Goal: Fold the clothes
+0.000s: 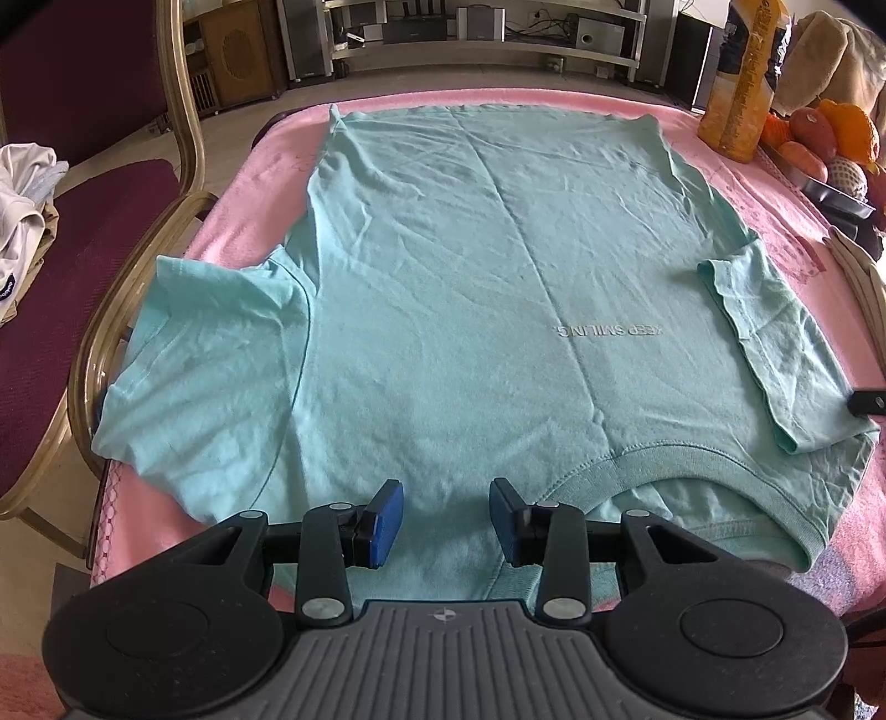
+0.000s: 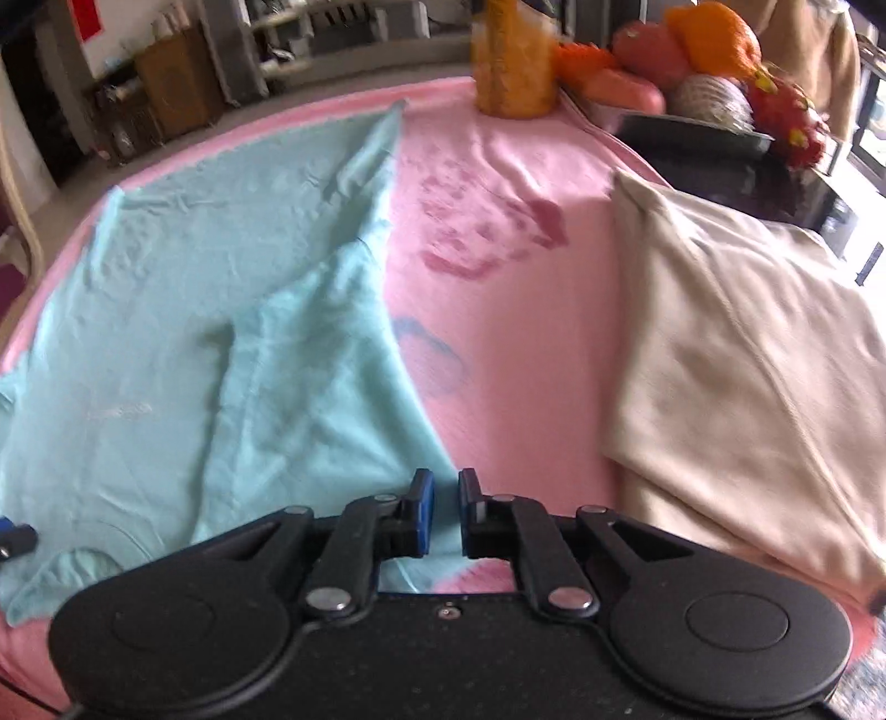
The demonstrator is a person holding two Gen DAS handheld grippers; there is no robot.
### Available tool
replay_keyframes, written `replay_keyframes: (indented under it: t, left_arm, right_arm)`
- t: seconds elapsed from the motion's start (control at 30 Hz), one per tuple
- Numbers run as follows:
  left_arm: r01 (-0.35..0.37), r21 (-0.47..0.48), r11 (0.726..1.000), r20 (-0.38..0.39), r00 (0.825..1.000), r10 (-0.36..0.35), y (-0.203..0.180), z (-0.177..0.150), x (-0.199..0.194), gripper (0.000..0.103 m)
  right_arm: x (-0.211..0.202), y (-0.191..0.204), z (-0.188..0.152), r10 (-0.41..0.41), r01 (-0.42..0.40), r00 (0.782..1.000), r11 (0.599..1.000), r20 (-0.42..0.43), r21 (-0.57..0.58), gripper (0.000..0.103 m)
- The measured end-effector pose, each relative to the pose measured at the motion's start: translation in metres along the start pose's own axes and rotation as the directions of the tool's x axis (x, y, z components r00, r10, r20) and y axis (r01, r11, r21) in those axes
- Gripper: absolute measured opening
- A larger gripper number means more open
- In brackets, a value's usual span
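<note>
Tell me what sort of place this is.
Probably a home living or dining room: a table under a pink cloth, a tray of fruit, a maroon chair and shelves of audio gear.

Left hand-held gripper point(image 1: 446, 518) part-open; right hand-held gripper point(image 2: 444, 512) nearly closed, both angled downward.

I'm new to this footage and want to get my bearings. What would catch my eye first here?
A mint T-shirt lies spread flat over the pink cloth, filling the middle of the left view, collar nearest the left gripper, whose jaws stand apart above it. To its right lies a folded beige garment, beside the right gripper. A fruit tray sits at the far right corner.
</note>
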State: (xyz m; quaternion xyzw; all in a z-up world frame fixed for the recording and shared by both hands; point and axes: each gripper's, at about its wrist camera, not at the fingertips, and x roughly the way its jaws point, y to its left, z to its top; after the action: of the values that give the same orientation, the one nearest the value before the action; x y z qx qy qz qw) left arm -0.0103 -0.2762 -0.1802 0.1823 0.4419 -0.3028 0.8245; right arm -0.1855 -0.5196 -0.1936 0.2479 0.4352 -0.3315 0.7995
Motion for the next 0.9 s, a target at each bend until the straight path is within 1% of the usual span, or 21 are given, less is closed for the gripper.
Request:
replay_keyframes:
  t: [0.1,0.13,0.17,0.23,0.3,0.37,0.43,0.53,0.57,0.63,0.67,0.7,0.8,0.9]
  left_arm:
    - [0.000,-0.008,1.000,0.004,1.000,0.001,0.002,0.000,-0.002,0.037]
    - [-0.001,-0.011,1.000,0.005,1.000,0.001,0.002,0.000,-0.002,0.037]
    - [-0.001,-0.013,1.000,0.006,1.000,0.001,0.003,-0.001,-0.003,0.037]
    - [-0.001,-0.009,1.000,0.011,1.000,0.001,0.002,0.000,-0.003,0.037]
    - [-0.004,-0.004,1.000,0.014,1.000,0.004,0.001,0.001,-0.003,0.037]
    - [-0.013,0.002,1.000,0.012,1.000,0.013,0.000,0.001,0.000,0.037]
    - [-0.021,0.002,1.000,0.005,1.000,0.021,0.001,0.001,0.002,0.037]
    - [-0.030,0.009,1.000,0.009,1.000,0.030,0.000,0.001,0.004,0.037]
    - [-0.034,0.013,0.999,0.012,0.999,0.034,0.000,0.001,0.005,0.038]
    - [-0.043,0.027,0.999,0.019,0.999,0.042,-0.002,0.001,0.005,0.039]
    - [-0.047,0.034,0.998,0.023,0.999,0.046,-0.003,0.001,0.005,0.039]
    - [-0.048,0.035,0.998,0.023,0.999,0.047,-0.003,0.001,0.006,0.039]
    - [-0.048,0.034,0.998,0.023,0.999,0.048,-0.003,0.002,0.006,0.039]
    - [-0.047,0.028,0.998,0.020,0.999,0.046,-0.002,0.001,0.005,0.040]
  right_arm:
    - [-0.006,-0.010,-0.006,-0.020,0.023,0.999,0.998,-0.043,0.062,0.008]
    - [-0.008,-0.014,-0.007,-0.017,0.023,0.998,0.995,-0.055,0.094,0.008]
    - [-0.011,-0.017,-0.007,0.001,0.005,0.999,0.993,-0.051,0.122,0.009]
    - [-0.018,-0.021,-0.004,0.062,-0.060,0.998,0.983,-0.008,0.173,0.010]
    - [-0.025,-0.023,0.004,0.120,-0.130,0.991,0.968,0.061,0.215,0.010]
    - [-0.026,-0.018,0.016,0.135,-0.159,0.983,0.963,0.121,0.219,0.011]
    - [-0.017,-0.012,0.029,0.170,-0.202,0.972,0.957,0.163,0.210,0.011]
    - [0.016,-0.013,0.044,0.242,-0.279,0.957,0.923,0.162,0.267,0.011]
    - [0.025,-0.013,0.047,0.252,-0.288,0.955,0.914,0.156,0.286,0.011]
    - [0.041,-0.013,0.048,0.244,-0.276,0.960,0.909,0.138,0.312,0.011]
    - [0.046,-0.011,0.047,0.229,-0.258,0.965,0.913,0.128,0.316,0.011]
    - [0.047,-0.009,0.046,0.210,-0.238,0.970,0.922,0.124,0.305,0.008]
    - [0.039,-0.001,0.041,0.145,-0.171,0.982,0.954,0.120,0.248,0.007]
    - [0.026,-0.001,0.030,0.079,-0.095,0.994,0.970,0.081,0.224,0.007]
